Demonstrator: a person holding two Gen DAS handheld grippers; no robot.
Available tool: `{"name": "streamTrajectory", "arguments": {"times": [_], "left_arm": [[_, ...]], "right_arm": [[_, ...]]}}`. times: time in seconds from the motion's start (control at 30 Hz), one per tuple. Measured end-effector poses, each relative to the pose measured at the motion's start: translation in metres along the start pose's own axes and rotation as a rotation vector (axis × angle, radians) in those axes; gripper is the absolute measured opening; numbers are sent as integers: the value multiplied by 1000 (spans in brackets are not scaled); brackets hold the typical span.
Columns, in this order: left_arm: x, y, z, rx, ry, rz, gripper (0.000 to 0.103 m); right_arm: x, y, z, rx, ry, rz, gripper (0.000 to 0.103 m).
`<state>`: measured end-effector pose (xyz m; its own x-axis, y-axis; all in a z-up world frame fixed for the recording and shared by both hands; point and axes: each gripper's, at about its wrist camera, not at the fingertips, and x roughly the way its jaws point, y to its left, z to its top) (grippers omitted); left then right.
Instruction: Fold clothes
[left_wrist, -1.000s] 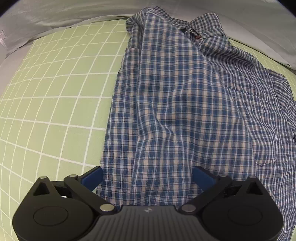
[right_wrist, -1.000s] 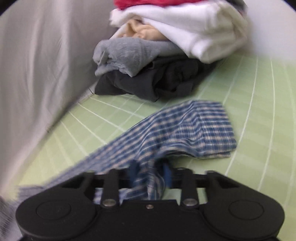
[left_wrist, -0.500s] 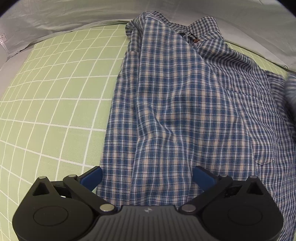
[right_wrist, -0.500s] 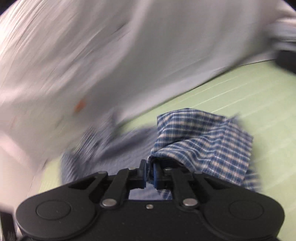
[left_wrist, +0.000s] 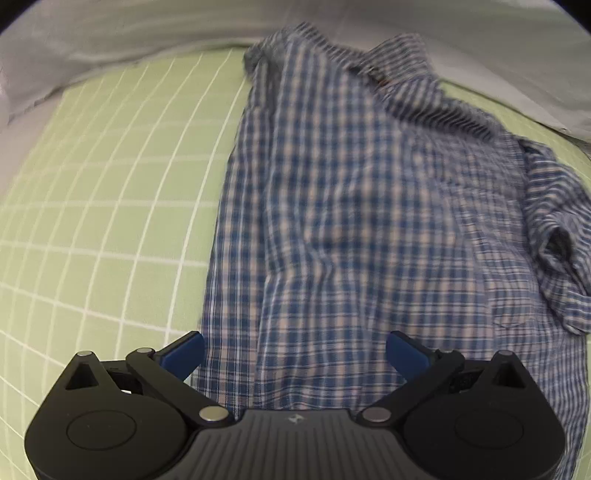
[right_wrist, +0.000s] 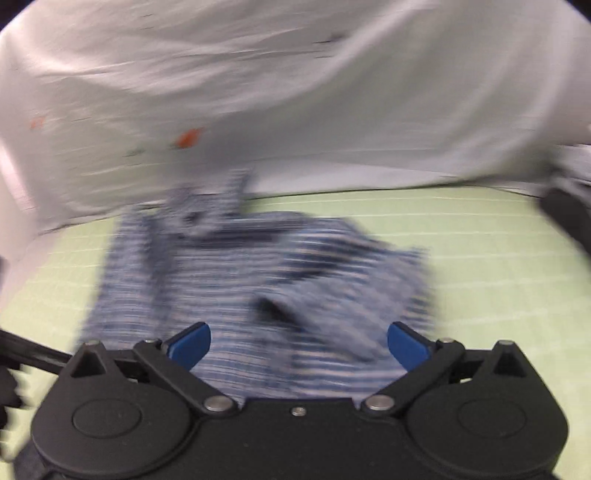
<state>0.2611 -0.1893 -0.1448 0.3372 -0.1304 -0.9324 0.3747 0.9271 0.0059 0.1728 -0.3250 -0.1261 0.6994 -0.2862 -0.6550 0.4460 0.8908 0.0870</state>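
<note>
A blue and white plaid shirt (left_wrist: 362, 221) lies on the green gridded sheet (left_wrist: 110, 206), collar at the far end. Its right sleeve (left_wrist: 554, 251) lies folded in over the body. My left gripper (left_wrist: 293, 354) hangs open just above the shirt's near hem, blue pads wide apart and not pressing the cloth. In the blurred right wrist view the same shirt (right_wrist: 258, 280) lies below my right gripper (right_wrist: 297, 343), whose jaws are opening wide. The sleeve cloth sits loose between and beyond the pads, not pinched.
White cloth (right_wrist: 295, 92) rises as a wall along the far edge of the sheet in both views. A dark object (right_wrist: 569, 218) shows at the right edge of the right wrist view. Green sheet (right_wrist: 480, 258) lies bare on both sides of the shirt.
My right gripper, shut on the sleeve a moment ago, swung it over onto the shirt body and opened, letting it go. The sleeve now lies on the shirt's right side. The left gripper kept still.
</note>
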Motion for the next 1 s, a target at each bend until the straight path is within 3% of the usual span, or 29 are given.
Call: {"name": "streamTrajectory", "arguments": {"times": [0.1,0.17,0.27,0.4,0.53,0.73,0.97,1.0], "left_arm": [[-17,-11,4,41,-44,18,103],[-25,-20,8,65,-76,17,103],[-31,-39,14,148,-121,-9,103],[-27,-71,20,245,-123,-64,99],[-25,-104,24,312,-130,-167,86],[-15,-148,34,431,-164,-249,65],[5,-176,53,459,-188,-312,53],[8,-178,55,456,-188,-323,41]], "right_arm": [[2,-26,-14,6,27,-176,103],[4,-43,-22,51,56,-244,103],[8,-68,-31,158,85,-273,103],[14,-86,-32,251,103,-278,103],[18,-98,-32,308,94,-293,103],[28,-102,-32,313,105,-317,103],[32,-105,-33,311,125,-339,103],[33,-105,-34,310,130,-341,103]]}}
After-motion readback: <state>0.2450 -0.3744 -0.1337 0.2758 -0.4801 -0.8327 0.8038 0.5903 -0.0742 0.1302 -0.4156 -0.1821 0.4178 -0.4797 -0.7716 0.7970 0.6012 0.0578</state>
